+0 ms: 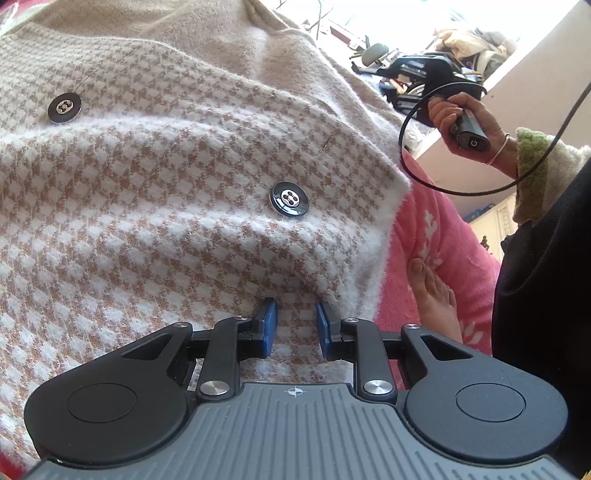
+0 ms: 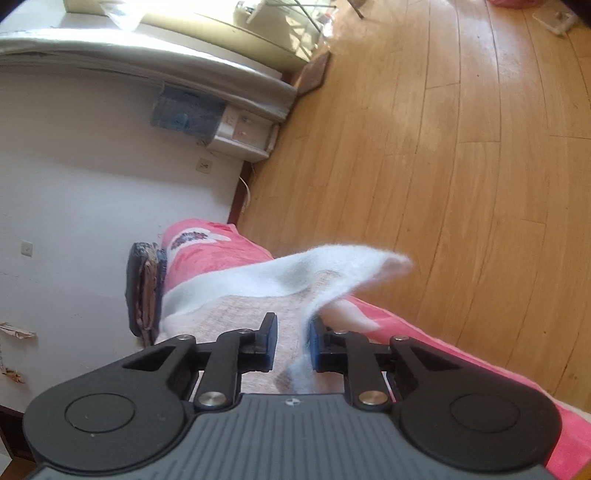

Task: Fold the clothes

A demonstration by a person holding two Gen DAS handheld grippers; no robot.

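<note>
The houndstooth garment (image 1: 166,206), a fuzzy tan-and-white knit with a white border, lay spread over the pink blanket (image 1: 439,236) and filled most of the left wrist view; its bordered edge ran down along the blanket's exposed right part; two dark round buttons sat on it, one button (image 1: 289,198) near that edge and another button (image 1: 64,107) farther toward the left; plain beige fabric (image 1: 207,33) rose behind the patterned panel. The left gripper (image 1: 295,328) hovered low over the garment near its lower edge; its blue-padded jaws stood apart with patterned cloth visible in the gap, and whether the pads actually touched the fabric could not be told. A bare foot (image 1: 436,295) rested on the blanket just beside the garment's border; beyond it a hand (image 1: 465,118) with a thin bracelet and a green-cuffed sleeve held the handle of the other tool, a black cable looping around it.

In the right wrist view the right gripper (image 2: 293,341) had its jaws parted with a narrow gap; a white-bordered corner of the same garment (image 2: 332,269) lay between and ahead of them, lifted and curling toward the wooden floor (image 2: 461,147); whether the pads pinched it could not be told; the blanket's edge (image 2: 406,332) ran beneath, with a white wall (image 2: 92,184) at the left.
</note>
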